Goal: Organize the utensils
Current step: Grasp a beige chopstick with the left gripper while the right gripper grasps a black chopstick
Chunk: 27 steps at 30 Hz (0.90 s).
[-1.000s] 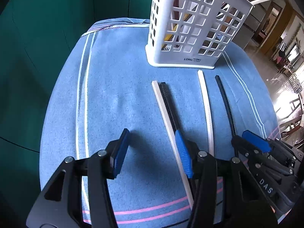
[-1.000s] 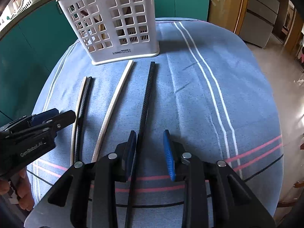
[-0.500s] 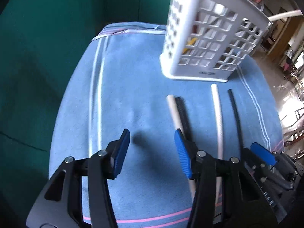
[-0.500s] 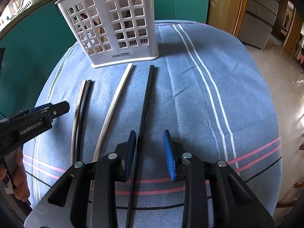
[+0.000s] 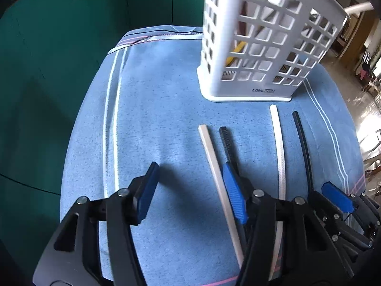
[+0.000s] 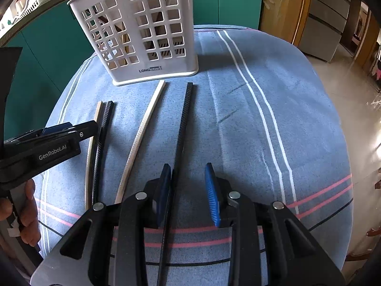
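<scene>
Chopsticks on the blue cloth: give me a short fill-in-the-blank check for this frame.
1. ____ chopsticks lie on the cloth.
2. The white basket stands at the chopsticks' ____ ends.
3. The right gripper has its jaws ____.
4. The long black chopstick lies ____ the long white chopstick.

Answers: four; far; open; right of

Left gripper, jaws spread wide, blue pads facing inward; right gripper, jaws parted more narrowly, positioned to the right of the left gripper and level with it; bare fingers wrap the left gripper's handle
</scene>
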Available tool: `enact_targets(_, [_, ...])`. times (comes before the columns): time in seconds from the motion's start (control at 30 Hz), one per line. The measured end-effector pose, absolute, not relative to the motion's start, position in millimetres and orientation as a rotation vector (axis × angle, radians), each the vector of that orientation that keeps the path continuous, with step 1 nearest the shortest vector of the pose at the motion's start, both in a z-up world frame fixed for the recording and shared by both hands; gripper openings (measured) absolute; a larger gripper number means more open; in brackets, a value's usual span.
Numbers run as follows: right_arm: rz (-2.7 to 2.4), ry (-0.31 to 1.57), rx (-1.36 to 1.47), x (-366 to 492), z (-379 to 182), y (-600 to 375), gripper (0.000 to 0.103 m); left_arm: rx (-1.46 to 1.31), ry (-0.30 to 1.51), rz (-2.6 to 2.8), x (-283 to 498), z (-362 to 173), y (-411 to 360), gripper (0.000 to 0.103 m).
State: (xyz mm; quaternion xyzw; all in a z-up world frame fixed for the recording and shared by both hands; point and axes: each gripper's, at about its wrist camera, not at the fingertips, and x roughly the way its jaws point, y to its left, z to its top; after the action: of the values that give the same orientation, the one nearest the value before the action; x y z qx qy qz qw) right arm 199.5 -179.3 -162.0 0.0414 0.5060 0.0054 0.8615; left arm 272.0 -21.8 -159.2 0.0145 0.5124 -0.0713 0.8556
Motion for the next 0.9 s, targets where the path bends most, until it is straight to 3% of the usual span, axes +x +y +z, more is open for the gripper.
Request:
enact_targets(0.13, [0.004, 1.065, 0.066, 205.0, -164.9, -177.5, 0.03, 0.065, 1.07, -0.125, 275.6, -160.2, -32.5, 0.051])
enact_targets(0.2, [0.004, 1.065, 0.057, 207.2, -165.2, -177.2, 0.029, 0.049, 1.068, -0.136, 273.0, -159.1, -29.7, 0.02])
enact_targets(0.23, [0.013, 1.064, 0.062, 207.5, -165.0, -178.0, 0.024, 0.035, 1.075, -0.155, 271.6, -158.4, -27.7, 0.012])
enact_targets(0.27, [0.024, 1.067, 0.076, 207.2, -165.4, -179.3, 0.009, 0.008, 1.088, -0.181, 270.7, -158.0, -23.8, 0.011])
enact_targets(0.4, [0.029, 1.08, 0.094, 198.8, -165.3, -187.5, 0.006, -0.027, 1.103, -0.202, 261.3, -160.1, -12.6, 0.006])
enact_targets(0.67, [0.069, 1.142, 0.085, 168.5, -156.5, -194.4, 0.007, -0.056, 1.129, -0.217, 245.4, -156.0, -1.3, 0.006])
enact_targets(0.77, [0.059, 1.124, 0.062, 178.1, -151.2, -191.6, 0.022, -0.022, 1.145, -0.208, 253.9, -157.9, -7.5, 0.01])
enact_targets(0.9, [0.063, 1.14, 0.04, 202.2, -153.9, -186.2, 0.022, 0.049, 1.169, -0.202, 263.7, -159.4, -14.7, 0.018])
